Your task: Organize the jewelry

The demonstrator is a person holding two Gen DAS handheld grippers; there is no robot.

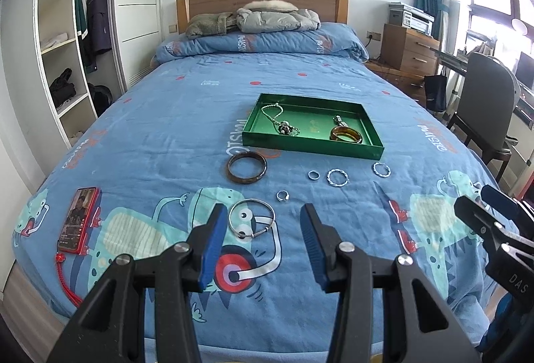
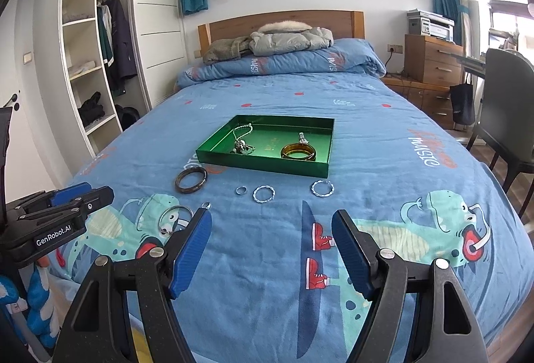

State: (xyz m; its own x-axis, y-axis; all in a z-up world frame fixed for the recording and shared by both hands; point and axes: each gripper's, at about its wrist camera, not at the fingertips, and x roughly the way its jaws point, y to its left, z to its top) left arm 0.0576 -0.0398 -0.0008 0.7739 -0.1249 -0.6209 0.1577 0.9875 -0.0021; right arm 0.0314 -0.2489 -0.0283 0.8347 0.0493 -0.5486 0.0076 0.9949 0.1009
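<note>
A green tray (image 1: 312, 147) sits mid-frame on the blue bedspread (image 1: 167, 129), holding a bead necklace (image 1: 280, 121) at its left, an amber bangle (image 1: 346, 133) at its right and a small charm (image 1: 338, 120) just above that bangle. Below the tray's near wall lie a dark bangle (image 1: 247, 168), a plain ring (image 1: 313, 175), two twisted rings (image 1: 337, 177) (image 1: 381, 169), a small ring (image 1: 282, 195) and a wire bangle (image 1: 252, 219). A red phone (image 1: 78, 219) lies at lower left, well apart from the jewelry. Nothing stands between the grippers and the pieces. The left gripper (image 1: 263, 246) hovers with fingers spread and empty, the wire bangle showing just inside its left finger. The right gripper (image 2: 272, 249) likewise stands wide apart, holding nothing, over bare bedspread.
</note>
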